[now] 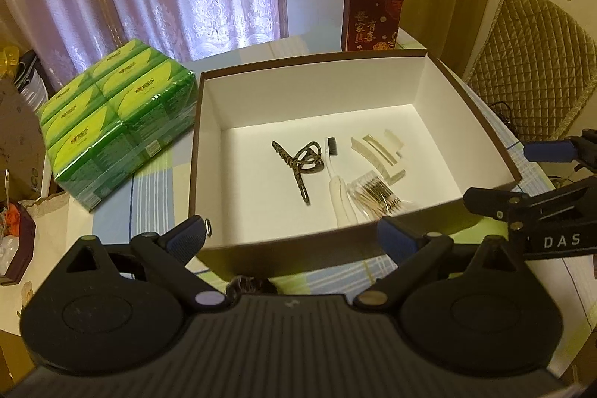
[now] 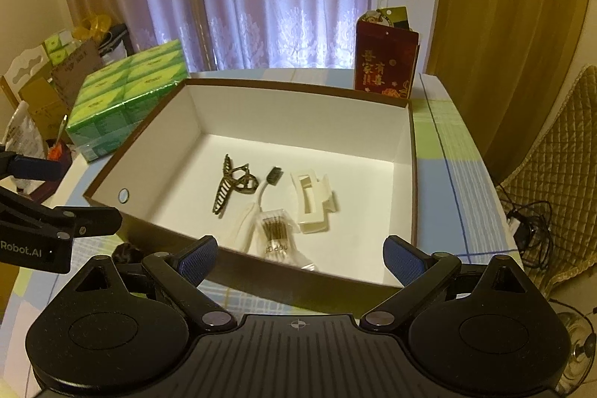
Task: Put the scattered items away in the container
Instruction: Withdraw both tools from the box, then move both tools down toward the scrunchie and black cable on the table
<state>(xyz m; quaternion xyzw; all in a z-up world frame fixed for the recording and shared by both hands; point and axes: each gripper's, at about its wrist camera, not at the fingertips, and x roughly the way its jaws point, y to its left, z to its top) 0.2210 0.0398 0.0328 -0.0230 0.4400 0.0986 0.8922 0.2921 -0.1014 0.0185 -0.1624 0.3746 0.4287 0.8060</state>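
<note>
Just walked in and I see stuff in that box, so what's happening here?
A person holds two gripper tools over a table, tidying small items into a brown box. Inside lie a dark hair claw, a white hair claw, a toothbrush and a bag of cotton swabs. Left tool and right tool are both open and empty. A dark item sits outside the box.

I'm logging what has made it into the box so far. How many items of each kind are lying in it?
In the brown box:
Hair claw clips: 2, one dark patterned clip and one cream clip
Toothbrushes: 1, the white toothbrush
Packets of cotton swabs: 1, the clear swab packet
Total: 4
</note>
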